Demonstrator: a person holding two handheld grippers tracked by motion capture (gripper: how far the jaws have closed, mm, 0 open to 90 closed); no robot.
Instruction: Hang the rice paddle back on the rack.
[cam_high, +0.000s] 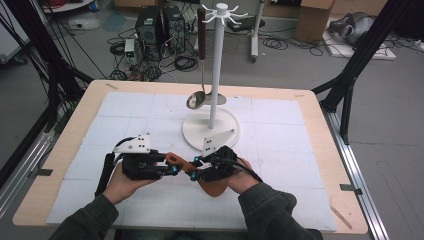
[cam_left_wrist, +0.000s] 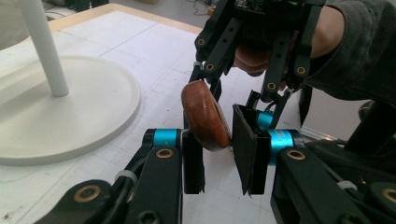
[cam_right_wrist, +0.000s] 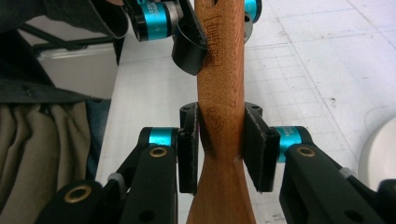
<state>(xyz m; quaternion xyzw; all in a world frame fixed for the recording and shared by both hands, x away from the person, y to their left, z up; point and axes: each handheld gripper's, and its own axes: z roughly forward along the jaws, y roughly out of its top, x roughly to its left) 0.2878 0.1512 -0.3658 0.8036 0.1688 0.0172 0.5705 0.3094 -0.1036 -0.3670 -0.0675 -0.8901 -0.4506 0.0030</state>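
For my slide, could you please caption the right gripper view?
Right gripper with black jaws shut on the brown wooden spatula's neck, left gripper gripping its handle end farther off.

From my remote seat I look down on a light wooden bench (cam_high: 320, 117) topped with a white gridded mat (cam_high: 280, 150). Beyond its far edge lies a grey floor (cam_high: 280, 67) strewn with black cables (cam_high: 185, 62). Dark computer towers (cam_high: 160, 25) stand at the far left, cardboard boxes (cam_high: 312, 20) at the far right. Black frame struts (cam_high: 357, 60) slant down on both sides, and a metal rail (cam_high: 357, 170) runs along the right. The light is even and soft.
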